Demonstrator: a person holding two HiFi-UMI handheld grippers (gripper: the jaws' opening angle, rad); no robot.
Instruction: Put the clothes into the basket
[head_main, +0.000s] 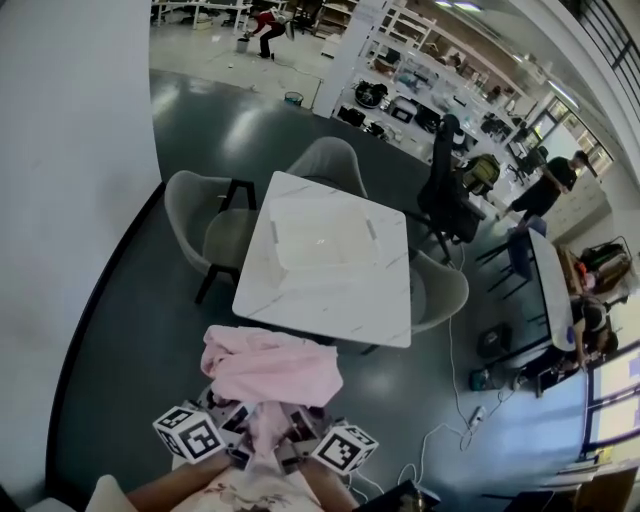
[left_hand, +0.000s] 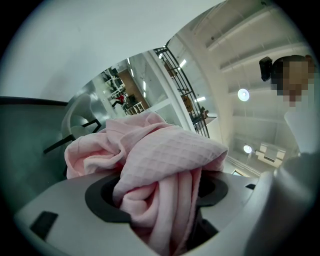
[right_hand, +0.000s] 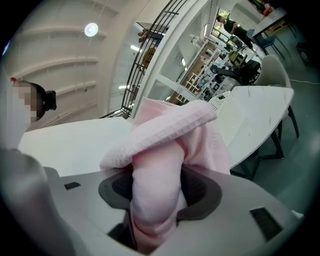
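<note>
Two tongs, both clenched on one pink garment (head_main: 272, 368). Left tongs (left_hand: 160, 205): the waffle-textured cloth is bunched thick between the jaws, spills over the top and hangs down in folds. Right tongs (right_hand: 157, 197): a fat roll of the same cloth is wedged between the jaws, which stand wide around it, with a flap draped over the top.

Head view: the two tongs sit side by side at the bottom of the picture, marker cubes (head_main: 188, 432) facing up, garment heaped over their tips and held in the air. The garment hangs at the near edge of the white marble bench (head_main: 330, 305), over the dark floor (head_main: 130, 330). It is not in the basket.

Basket (head_main: 290, 262): pale, square, translucent, standing on the middle of the bench, well apart from the garment.

Grey chairs (head_main: 190, 215) stand at the left, far and right sides of the bench. A black office chair (head_main: 445, 190) stands just beyond its right far corner. Shelving and desks fill the background, with several people (head_main: 548, 185) far off, too small to detail.
</note>
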